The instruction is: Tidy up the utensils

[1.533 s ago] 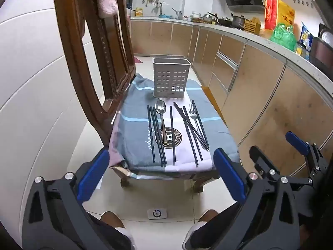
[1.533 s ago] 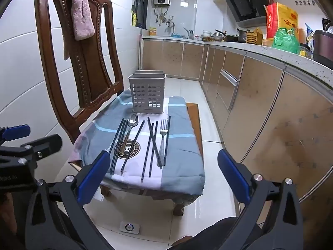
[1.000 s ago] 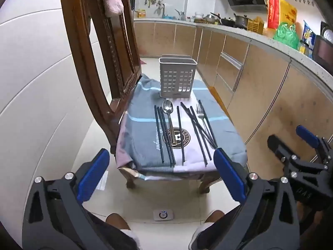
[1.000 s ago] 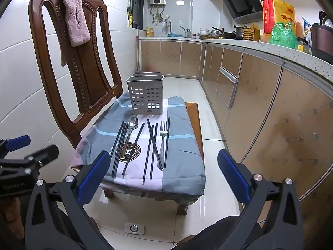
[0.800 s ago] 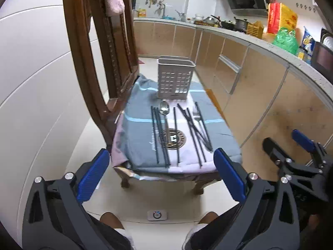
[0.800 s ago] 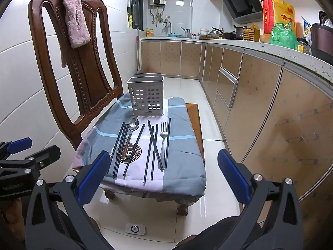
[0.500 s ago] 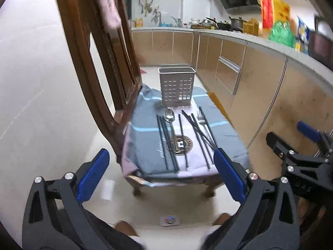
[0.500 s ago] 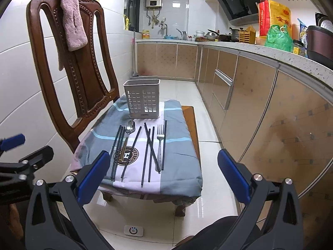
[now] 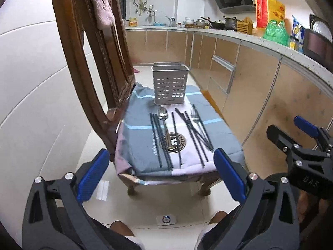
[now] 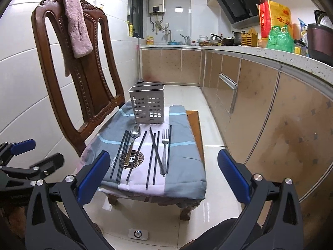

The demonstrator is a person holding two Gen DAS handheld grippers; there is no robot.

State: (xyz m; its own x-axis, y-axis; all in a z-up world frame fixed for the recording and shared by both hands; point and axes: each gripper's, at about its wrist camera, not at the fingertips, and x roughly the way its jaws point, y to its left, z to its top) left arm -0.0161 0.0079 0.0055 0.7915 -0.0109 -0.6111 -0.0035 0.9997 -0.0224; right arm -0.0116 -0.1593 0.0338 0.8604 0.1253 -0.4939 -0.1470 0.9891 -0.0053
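Nearest to us, our left gripper (image 9: pixel 159 176) is spread wide with nothing between its blue pads (image 9: pixel 92 175), and our right gripper (image 10: pixel 163 176) is spread just as wide and empty; both hang short of the chair seat, above the pale floor tiles (image 10: pixel 145 214). In the left view our right gripper shows at the right edge, and a knee (image 9: pixel 118 228) appears below.

Ahead lies the wooden chair (image 10: pixel 89 79), its seat covered by a grey-blue cloth (image 10: pixel 183 145) with a round emblem (image 10: pixel 133 159). On the cloth the utensils lie in a row, handles toward us: black chopsticks (image 10: pixel 121 154) at the left, a spoon (image 10: pixel 135 134) just beside them, more chopsticks crossing in the middle, and a fork (image 10: pixel 165 145) to the right, with one more chopstick just beside it.

Behind them, at the far end of the seat, stands the perforated grey utensil holder (image 10: pixel 147 107), upright. A pink towel (image 10: pixel 77 23) hangs over the chair back. Farther off run the kitchen cabinets (image 10: pixel 229 87) and the crowded counter (image 10: pixel 270 52).
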